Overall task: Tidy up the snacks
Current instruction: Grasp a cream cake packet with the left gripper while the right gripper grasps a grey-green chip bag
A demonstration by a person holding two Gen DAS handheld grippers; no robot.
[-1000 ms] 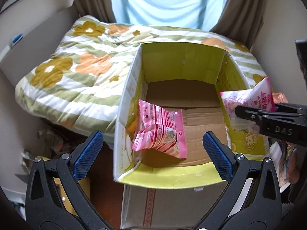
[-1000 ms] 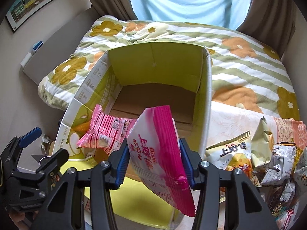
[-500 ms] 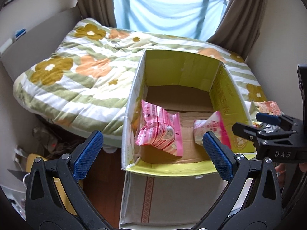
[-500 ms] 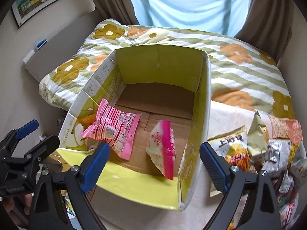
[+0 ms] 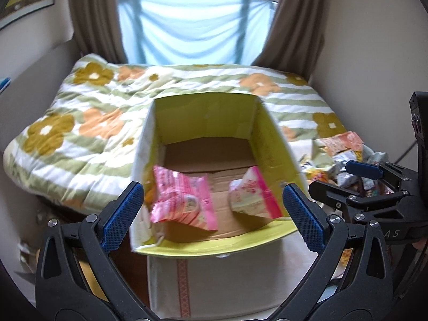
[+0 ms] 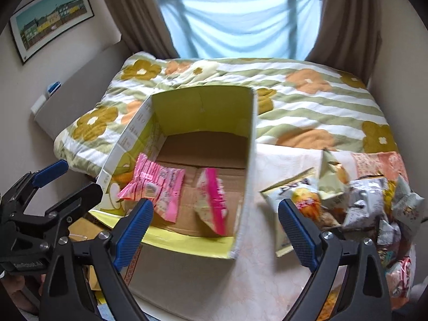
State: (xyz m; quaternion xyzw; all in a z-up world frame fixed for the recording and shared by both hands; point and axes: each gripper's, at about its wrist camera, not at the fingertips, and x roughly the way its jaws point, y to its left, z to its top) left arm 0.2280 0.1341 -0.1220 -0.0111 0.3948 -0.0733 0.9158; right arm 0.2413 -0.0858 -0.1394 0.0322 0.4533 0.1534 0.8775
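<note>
Nearest the lens in the right wrist view, the right gripper (image 6: 215, 230) fills the lower centre of the frame, its blue-padded jaws spread wide with nothing between them. In the left wrist view the left gripper (image 5: 214, 214) occupies the lower centre likewise, jaws wide apart and empty; the same tool appears at the lower left of the right wrist view.

Just beyond the pads, at mid-frame, stands the open cardboard box (image 6: 242, 187) with yellow-green inner walls. On its brown floor lie two packets: a pink striped snack packet (image 6: 155, 184) toward the left wall, and a pink-and-cream snack bag (image 6: 211, 203) toward the right wall, tilted on edge. The two lie near each other; whether they touch cannot be told.

At the right of the frame, outside the box, a loose pile of snack bags (image 6: 369, 200) rests on a pale patterned surface (image 6: 267, 272); a yellow-and-white chip bag (image 6: 294, 195) lies nearest the box wall.

Farther up the frame, a floral striped quilt (image 6: 307, 101) covers the bed. At the top, a pale blue cloth (image 6: 240, 24) hangs across the window between brown curtains (image 6: 345, 26). A framed picture (image 6: 50, 18) hangs at upper left.
</note>
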